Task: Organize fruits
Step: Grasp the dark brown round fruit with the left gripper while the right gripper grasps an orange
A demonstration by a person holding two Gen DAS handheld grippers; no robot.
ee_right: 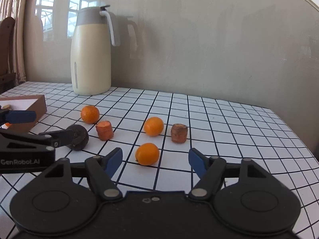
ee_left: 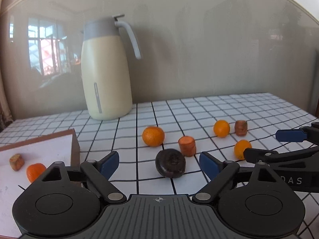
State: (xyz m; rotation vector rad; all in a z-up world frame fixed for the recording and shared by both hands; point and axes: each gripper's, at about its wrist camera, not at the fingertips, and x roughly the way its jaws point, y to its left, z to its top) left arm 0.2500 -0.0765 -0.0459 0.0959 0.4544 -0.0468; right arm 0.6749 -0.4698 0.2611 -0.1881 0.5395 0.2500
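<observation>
- At the far left sits a shallow brown cardboard box with a white floor (ee_left: 75, 145), holding one small orange fruit (ee_left: 35, 171) and a tan cube-shaped piece (ee_left: 16, 161).
- A tall cream thermos jug with a grey lid and handle (ee_left: 106, 69) stands at the far side of the white tablecloth with a black grid (ee_right: 229, 123), against the wall.
- The left gripper (ee_left: 159, 161) has its jaws released; a dark brown round disc-shaped piece (ee_left: 170, 163) lies on the cloth between its blue pads, touching neither.
- Just beyond the disc stand a round orange mandarin (ee_left: 153, 136) and an orange carrot chunk (ee_left: 187, 145), close together.
- The right gripper (ee_right: 155, 160) also has its jaws apart and grips nothing; a near orange fruit (ee_right: 147, 153) lies just ahead of its fingertips, towards the left pad.
- Farther back lie another orange fruit (ee_right: 153, 126) and, to its right, a brown wrinkled cylinder piece (ee_right: 179, 133), apart from each other.
</observation>
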